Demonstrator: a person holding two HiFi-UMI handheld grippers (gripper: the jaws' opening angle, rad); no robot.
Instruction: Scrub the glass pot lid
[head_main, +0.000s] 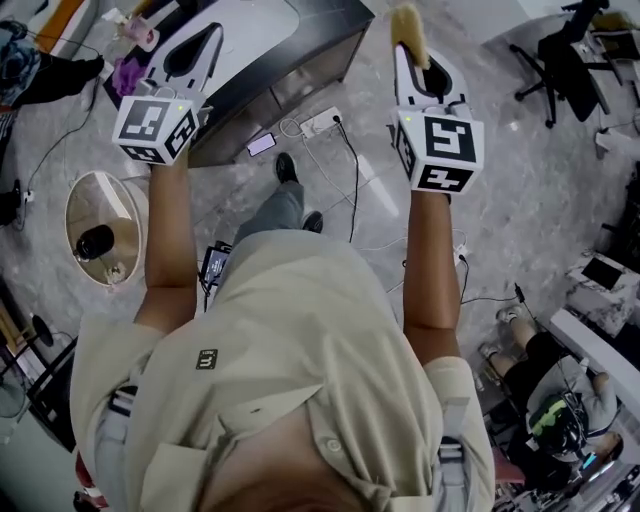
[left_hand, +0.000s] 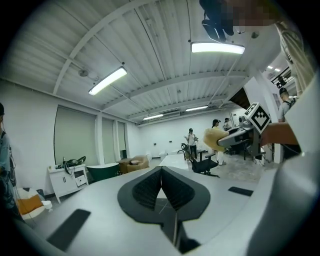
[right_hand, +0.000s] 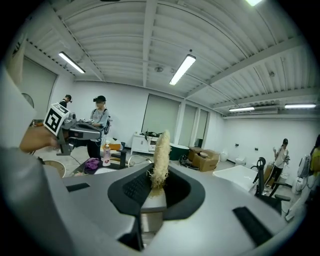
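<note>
A round glass lid (head_main: 103, 228) with a black knob lies low at the left, far below both grippers. My left gripper (head_main: 190, 50) is held up level. Its jaws are shut with nothing between them, as the left gripper view (left_hand: 161, 172) shows. My right gripper (head_main: 413, 55) is also raised and shut on a tan fibrous scrubber (head_main: 409, 25). The scrubber (right_hand: 161, 155) sticks up from between the pads in the right gripper view. Each gripper sees the other: the scrubber (left_hand: 215, 139) at the right, the left gripper's marker cube (right_hand: 55, 119) at the left.
A grey table with a dark edge (head_main: 300, 65) stands ahead, with a purple cloth (head_main: 128, 75) at its left. A power strip (head_main: 320, 122), a phone (head_main: 260, 145) and cables lie on the floor. An office chair (head_main: 560, 60) and a seated person (head_main: 540, 400) are at the right.
</note>
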